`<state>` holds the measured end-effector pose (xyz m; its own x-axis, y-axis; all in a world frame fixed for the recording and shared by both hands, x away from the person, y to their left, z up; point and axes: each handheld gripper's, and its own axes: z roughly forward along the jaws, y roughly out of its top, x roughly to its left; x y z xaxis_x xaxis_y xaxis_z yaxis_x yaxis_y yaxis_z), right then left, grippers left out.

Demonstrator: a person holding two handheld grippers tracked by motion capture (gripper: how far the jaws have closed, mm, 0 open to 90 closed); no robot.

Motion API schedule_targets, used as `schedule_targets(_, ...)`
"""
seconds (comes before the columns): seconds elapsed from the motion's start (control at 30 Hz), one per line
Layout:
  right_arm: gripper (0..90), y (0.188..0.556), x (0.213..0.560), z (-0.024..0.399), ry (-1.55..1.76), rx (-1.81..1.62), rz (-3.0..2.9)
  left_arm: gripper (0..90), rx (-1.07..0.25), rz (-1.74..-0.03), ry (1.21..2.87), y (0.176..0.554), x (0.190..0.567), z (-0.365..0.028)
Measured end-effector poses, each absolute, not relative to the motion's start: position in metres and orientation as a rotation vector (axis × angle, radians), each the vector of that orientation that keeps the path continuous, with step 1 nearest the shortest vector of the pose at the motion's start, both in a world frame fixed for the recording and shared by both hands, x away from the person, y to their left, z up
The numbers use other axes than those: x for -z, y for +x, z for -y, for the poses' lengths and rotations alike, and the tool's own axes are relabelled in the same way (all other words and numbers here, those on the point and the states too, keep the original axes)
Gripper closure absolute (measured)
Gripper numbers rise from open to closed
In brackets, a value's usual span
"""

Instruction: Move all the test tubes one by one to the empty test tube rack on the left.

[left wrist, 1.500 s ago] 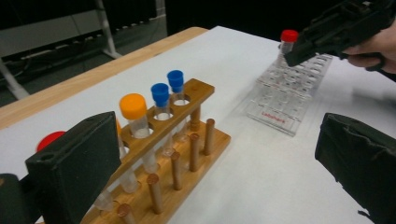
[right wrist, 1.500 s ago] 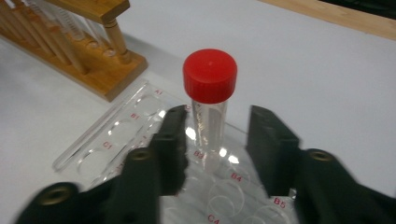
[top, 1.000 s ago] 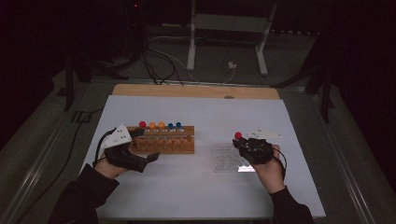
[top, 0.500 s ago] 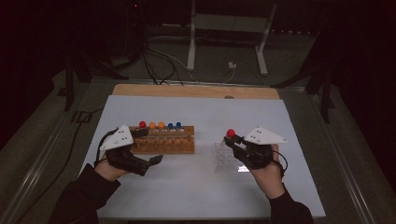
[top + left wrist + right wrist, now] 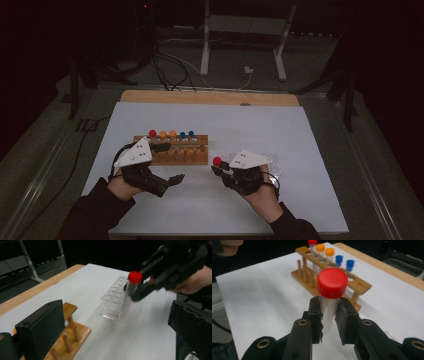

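Observation:
A clear tube with a red cap (image 5: 332,283) stands upright between the jaws of my right gripper (image 5: 329,312), which is shut on it. In the high view this tube (image 5: 217,161) and the right gripper (image 5: 221,171) hover just right of the wooden rack (image 5: 172,152). That rack holds one red-capped, two orange-capped and two blue-capped tubes (image 5: 339,259). My left gripper (image 5: 169,164) is open at the rack's near left end with nothing between its jaws. Its left jaw stands beside the rack's end post (image 5: 71,320). A clear plastic rack (image 5: 116,298) lies on the white sheet behind the held tube.
The white sheet (image 5: 210,125) covers most of the table, with a wooden strip (image 5: 210,97) along the far edge. Beyond it, cables and a metal stand's legs (image 5: 240,50) sit on the dark floor. The clear rack (image 5: 272,162) lies under my right hand.
My right gripper has lifted the red-capped tube from the clear rack and carried it left toward the wooden rack. The left gripper has hardly moved.

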<state>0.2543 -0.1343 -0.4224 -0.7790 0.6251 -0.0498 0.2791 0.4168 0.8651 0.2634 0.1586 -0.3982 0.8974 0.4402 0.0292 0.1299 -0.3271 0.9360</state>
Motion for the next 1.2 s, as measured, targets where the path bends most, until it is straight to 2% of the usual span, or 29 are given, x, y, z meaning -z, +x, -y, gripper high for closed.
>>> schedule_targets(0.1,74.9,0.253,0.427,0.127,0.759,-1.305,-2.341,3.9,-0.356,-0.431,1.884,0.261,0.397,-0.155)
schedule_targets(0.23,74.9,0.25,0.433,0.115,0.737,-1.3,-2.379,7.9,-0.326,-0.424,1.867,0.259,0.397,-0.152)
schedule_targets(0.4,74.9,0.248,0.44,0.104,0.704,-1.298,-2.426,17.6,-0.286,-0.398,1.883,0.257,0.402,-0.142)
schedule_targets(0.7,74.9,0.247,0.44,0.097,0.689,-1.302,-2.444,45.3,-0.243,-0.364,1.927,0.261,0.415,-0.121)
schedule_targets(1.07,74.9,0.246,0.439,0.098,0.694,-1.306,-2.437,69.7,-0.232,-0.347,1.969,0.265,0.424,-0.113)
schedule_targets(1.2,74.3,0.246,0.44,0.099,0.697,-1.323,-2.432,71.5,-0.258,-0.332,1.974,0.265,0.423,-0.113)
